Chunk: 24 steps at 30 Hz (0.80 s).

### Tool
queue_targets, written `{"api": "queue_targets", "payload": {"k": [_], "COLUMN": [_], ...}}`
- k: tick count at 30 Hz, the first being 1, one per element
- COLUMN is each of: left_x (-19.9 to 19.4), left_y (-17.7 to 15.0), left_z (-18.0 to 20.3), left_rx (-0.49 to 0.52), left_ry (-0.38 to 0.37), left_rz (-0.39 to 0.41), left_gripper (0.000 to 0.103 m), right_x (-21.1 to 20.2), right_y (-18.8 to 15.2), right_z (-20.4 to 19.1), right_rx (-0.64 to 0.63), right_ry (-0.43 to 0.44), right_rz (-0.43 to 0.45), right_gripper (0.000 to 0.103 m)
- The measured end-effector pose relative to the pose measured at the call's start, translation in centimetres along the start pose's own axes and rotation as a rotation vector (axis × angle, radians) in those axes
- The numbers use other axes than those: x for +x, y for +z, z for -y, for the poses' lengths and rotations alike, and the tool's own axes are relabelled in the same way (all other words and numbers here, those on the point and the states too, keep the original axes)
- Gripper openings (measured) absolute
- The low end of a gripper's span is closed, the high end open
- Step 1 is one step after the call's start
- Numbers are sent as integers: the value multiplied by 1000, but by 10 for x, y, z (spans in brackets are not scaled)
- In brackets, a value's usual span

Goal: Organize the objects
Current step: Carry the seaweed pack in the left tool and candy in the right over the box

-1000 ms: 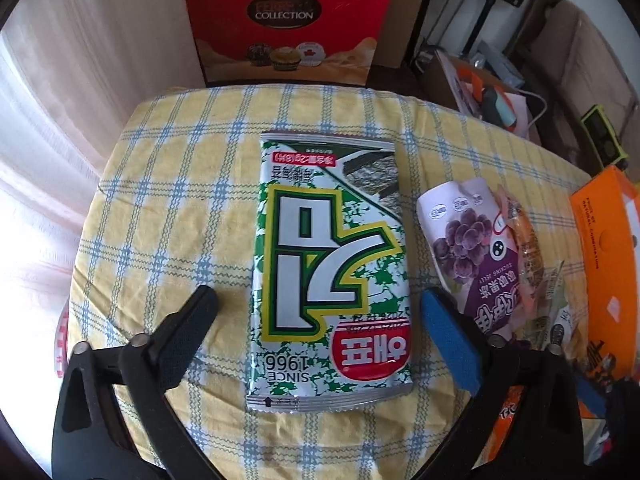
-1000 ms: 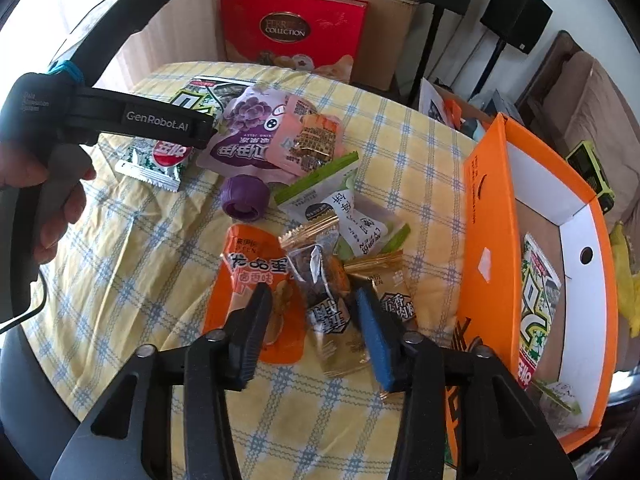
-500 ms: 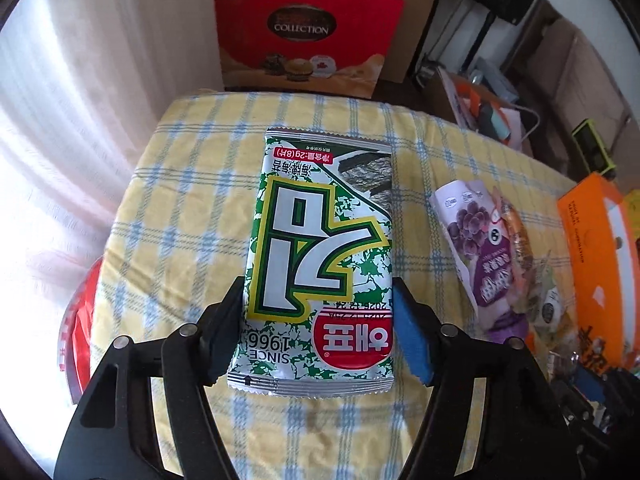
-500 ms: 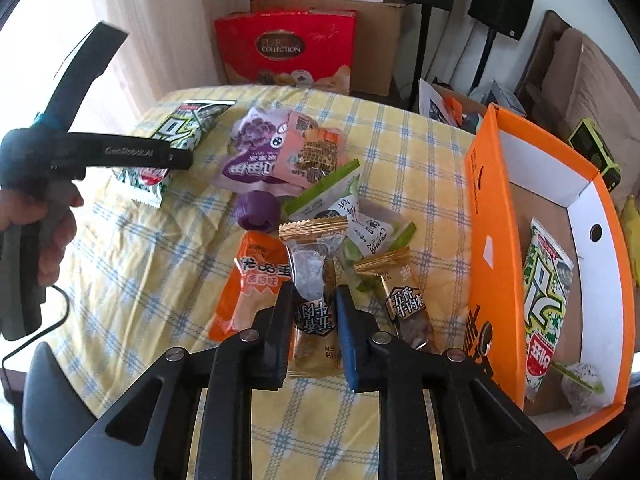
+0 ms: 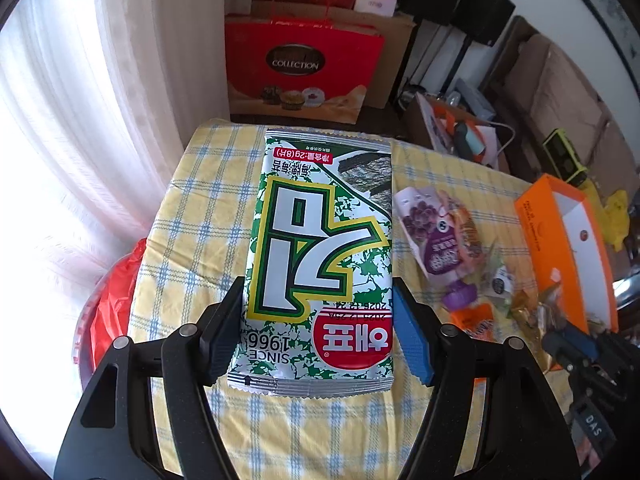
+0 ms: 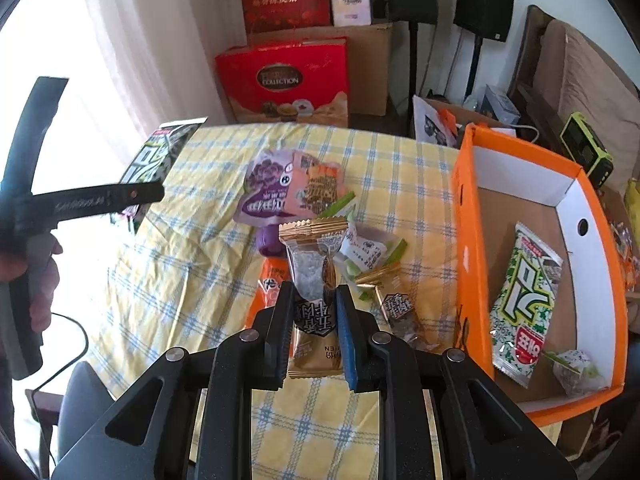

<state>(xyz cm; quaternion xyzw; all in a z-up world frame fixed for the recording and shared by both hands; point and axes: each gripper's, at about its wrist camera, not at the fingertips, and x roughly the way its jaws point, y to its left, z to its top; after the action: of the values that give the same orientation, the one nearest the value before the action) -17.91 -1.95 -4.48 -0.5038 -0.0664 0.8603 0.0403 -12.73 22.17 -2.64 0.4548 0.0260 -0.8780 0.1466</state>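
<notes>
My left gripper (image 5: 318, 332) is shut on a green and white seaweed packet (image 5: 320, 256) and holds it lifted above the yellow checked table (image 5: 200, 208). My right gripper (image 6: 312, 320) is shut on a gold and clear snack packet (image 6: 314, 268), raised off the table. The left gripper and its packet (image 6: 156, 156) show at the left of the right wrist view. An orange box (image 6: 464, 240) stands at the right; a second seaweed packet (image 6: 524, 304) lies inside it.
Loose snacks lie mid-table: a purple grape pouch (image 6: 266, 192), a pink packet (image 6: 316, 188), an orange packet (image 6: 268, 288), a gold packet (image 6: 396, 304). A red gift box (image 6: 286, 80) stands beyond the table. A curtain hangs at left.
Both grippers closed on their packets and lifted them. The left one rose with the seaweed packet; the right one rose with the gold snack packet.
</notes>
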Motion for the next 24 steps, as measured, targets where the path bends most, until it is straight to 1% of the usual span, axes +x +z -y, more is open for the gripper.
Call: {"api": "queue_targets", "payload": {"k": [5, 10, 17, 24], "left_x": [-14, -32, -49, -57], "left_y": [-4, -8, -8, -12], "left_z": [13, 33, 73, 116], "left_rx": [18, 46, 107, 153], "left_ry": [-19, -48, -95, -131], "left_rz": [9, 24, 35, 39], "left_gripper": [65, 66, 66, 66], "right_x": [-14, -30, -50, -66], "right_y": [3, 6, 7, 4], "right_z": [0, 3, 15, 36], "right_rx": [6, 17, 35, 68], "right_ry": [3, 2, -14, -36], "right_rz": [28, 57, 84, 101], "right_gripper": [20, 20, 20, 20]}}
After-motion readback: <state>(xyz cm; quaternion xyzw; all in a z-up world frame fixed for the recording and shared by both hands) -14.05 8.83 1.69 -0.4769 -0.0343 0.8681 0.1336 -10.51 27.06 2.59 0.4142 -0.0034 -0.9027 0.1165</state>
